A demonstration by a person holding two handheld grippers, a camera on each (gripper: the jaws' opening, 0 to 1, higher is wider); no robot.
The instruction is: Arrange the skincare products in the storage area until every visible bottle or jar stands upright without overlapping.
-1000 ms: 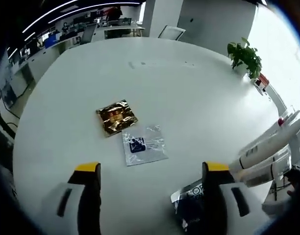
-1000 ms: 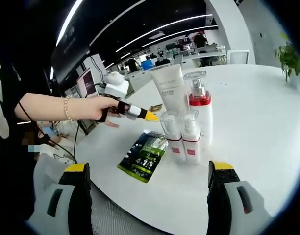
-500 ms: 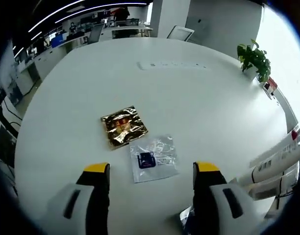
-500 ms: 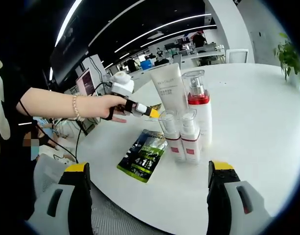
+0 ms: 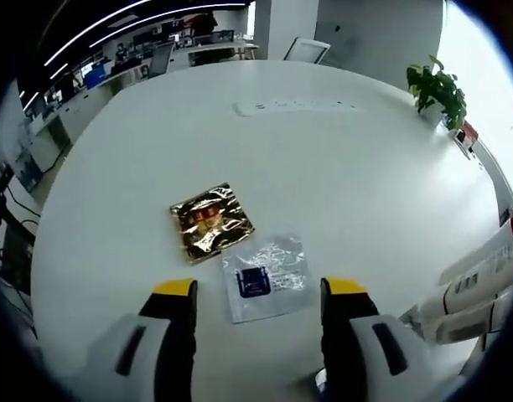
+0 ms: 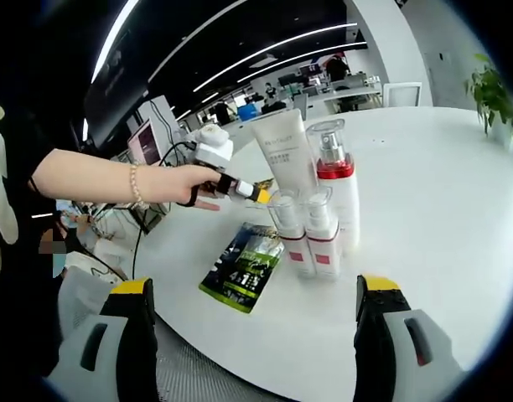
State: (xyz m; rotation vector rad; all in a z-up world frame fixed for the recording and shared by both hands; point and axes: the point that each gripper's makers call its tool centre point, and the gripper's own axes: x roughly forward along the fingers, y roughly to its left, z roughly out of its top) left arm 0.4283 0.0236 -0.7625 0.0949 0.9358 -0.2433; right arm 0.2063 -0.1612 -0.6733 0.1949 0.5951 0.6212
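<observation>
Hovering over the white counter, the left gripper has its jaws apart with nothing between them. Dead ahead and just beyond the jaw tips lies a clear sachet with a dark blue label, flat; a gold foil sachet lies flat just past it, slightly to the gripper's left. Bottles lean into the far right edge of this view.

Right gripper: jaws wide, empty, held off the counter edge. Straight ahead, between the jaw lines, stands a tight cluster: two small pump bottles with red bands in front, a taller pump bottle with a red collar and a white tube standing on its cap behind. All four look upright, touching or nearly so. A dark green sachet lies flat ahead-left of this gripper, just beside the cluster, long axis running away and rightward. The left gripper, in the person's hand, shows beyond it.

Judgement: the bottles already stand; the flat sachets are what remains loose. The left gripper is nearer the clear and gold ones; the green one is nearer the right.
</observation>
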